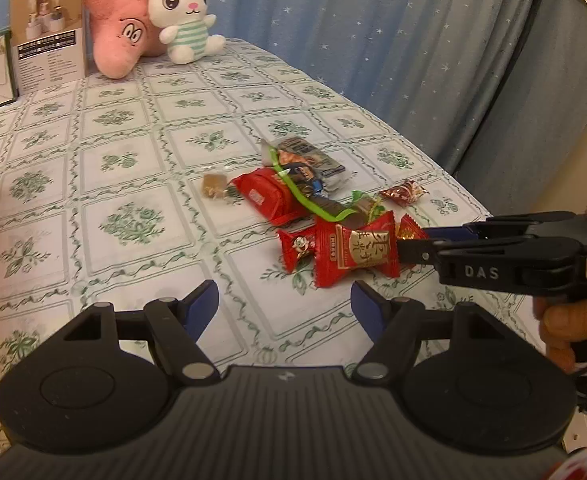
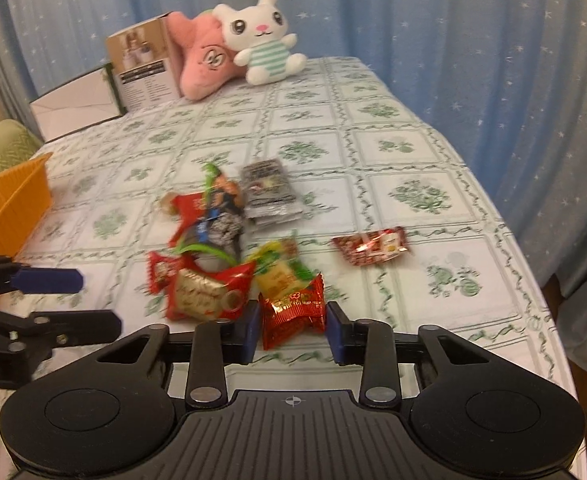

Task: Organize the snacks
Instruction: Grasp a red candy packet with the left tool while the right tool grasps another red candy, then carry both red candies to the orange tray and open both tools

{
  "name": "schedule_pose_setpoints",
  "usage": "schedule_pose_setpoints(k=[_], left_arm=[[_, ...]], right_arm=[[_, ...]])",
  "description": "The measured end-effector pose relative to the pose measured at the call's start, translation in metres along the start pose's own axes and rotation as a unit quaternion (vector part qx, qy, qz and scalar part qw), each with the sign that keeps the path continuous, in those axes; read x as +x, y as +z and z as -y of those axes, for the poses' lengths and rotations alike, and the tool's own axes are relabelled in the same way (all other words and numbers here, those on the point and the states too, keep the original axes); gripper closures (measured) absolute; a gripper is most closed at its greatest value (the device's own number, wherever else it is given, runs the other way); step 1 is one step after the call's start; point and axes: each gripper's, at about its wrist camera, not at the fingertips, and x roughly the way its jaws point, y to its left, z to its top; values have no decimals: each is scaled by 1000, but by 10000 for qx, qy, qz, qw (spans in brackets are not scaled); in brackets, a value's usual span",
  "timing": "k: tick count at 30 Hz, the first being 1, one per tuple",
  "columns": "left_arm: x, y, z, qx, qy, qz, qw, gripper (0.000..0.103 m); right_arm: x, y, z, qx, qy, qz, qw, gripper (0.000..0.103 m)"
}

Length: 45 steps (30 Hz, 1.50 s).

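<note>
The right tool [image 2: 292,330] brackets a red candy [image 2: 293,312] at the near edge of the snack pile [image 2: 229,240] on the desk [image 2: 413,152]; whether it pinches is unclear. The left tool [image 1: 284,306] is spread, empty. Risk: the slick wrapper may slip out, or the neighbouring candy [image 2: 205,292] may drag along.

Bare tablecloth [image 2: 433,152] open from 12 to 3 o'clock of the snack pile [image 2: 221,240], orange bin [image 2: 13,208] blocking 9 o'clock, plush toys [image 2: 253,44] and box [image 2: 145,68] crowding 11 o'clock, left gripper [image 2: 93,300] beside the pile at 8 o'clock
</note>
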Motion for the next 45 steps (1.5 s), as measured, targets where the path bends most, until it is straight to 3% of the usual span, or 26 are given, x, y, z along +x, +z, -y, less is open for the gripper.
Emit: schedule_pose_setpoints(k=[8,11,17,21,23,26,31,37,45], left_arm=[[-14,-10,-19,-343,176,-19,9993,32],[-13,-9,-25,-680,-30,-22,9977,32],[5,4,-22,-1511,-603,-41,9867,34],[19,10,-16,-1571,-381,-124,9868,40],[28,12,-15,-1478,-183,-216,9886,59],[31,14,-14,-1297,-20,-256,9912,70],[22,11,-14,-996,150,-385,9942,81],[-2,9,-20,-906,302,-384,9947,81],[-65,29,-45,-865,619,-29,9943,81]], right_arm=[[4,-7,-40,-428,1068,-208,9931,69],[0,-9,-42,-375,952,-145,9946,69],[-15,-13,-14,-33,444,-58,9990,69],[-22,-16,0,136,277,-29,9995,69],[-23,-18,3,170,209,-29,9996,69],[-23,-21,4,226,163,-48,9996,69],[-26,-22,-2,207,192,15,9996,69],[-40,-8,-20,3,335,185,9993,69],[-59,31,-71,-392,764,480,9951,69]])
